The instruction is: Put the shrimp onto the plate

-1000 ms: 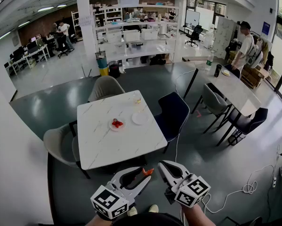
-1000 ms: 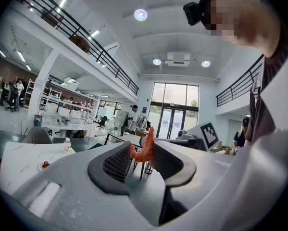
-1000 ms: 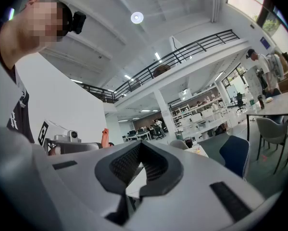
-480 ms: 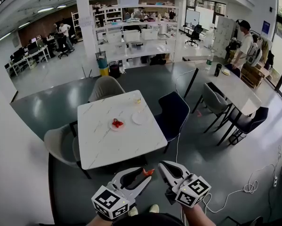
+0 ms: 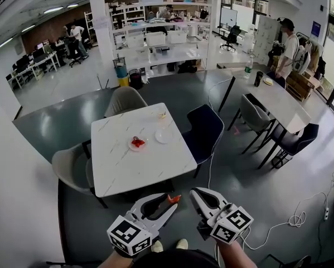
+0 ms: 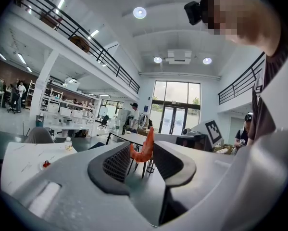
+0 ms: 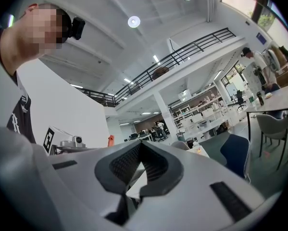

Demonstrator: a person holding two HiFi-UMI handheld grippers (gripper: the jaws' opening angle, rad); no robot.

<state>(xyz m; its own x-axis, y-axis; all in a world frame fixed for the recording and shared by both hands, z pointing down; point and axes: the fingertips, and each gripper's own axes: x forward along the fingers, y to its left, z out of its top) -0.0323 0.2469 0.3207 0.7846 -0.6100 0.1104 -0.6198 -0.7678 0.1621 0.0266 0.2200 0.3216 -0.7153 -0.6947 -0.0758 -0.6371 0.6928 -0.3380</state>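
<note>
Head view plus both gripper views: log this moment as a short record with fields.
left gripper: shut on an orange shrimp, pinched at the jaw tips
right gripper: shut, nothing between the jaws
gripper position: both short of the marble table, above the floor
plate with red items: on the table, near its middle
second plate: beside the first, looks bare
task state: shrimp not yet on a plate

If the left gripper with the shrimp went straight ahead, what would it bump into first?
Nothing close. The left gripper, shut on the shrimp, points past the white table over open floor. The first thing in line seems to be the long table near the windows, though depth is hard to judge.
</note>
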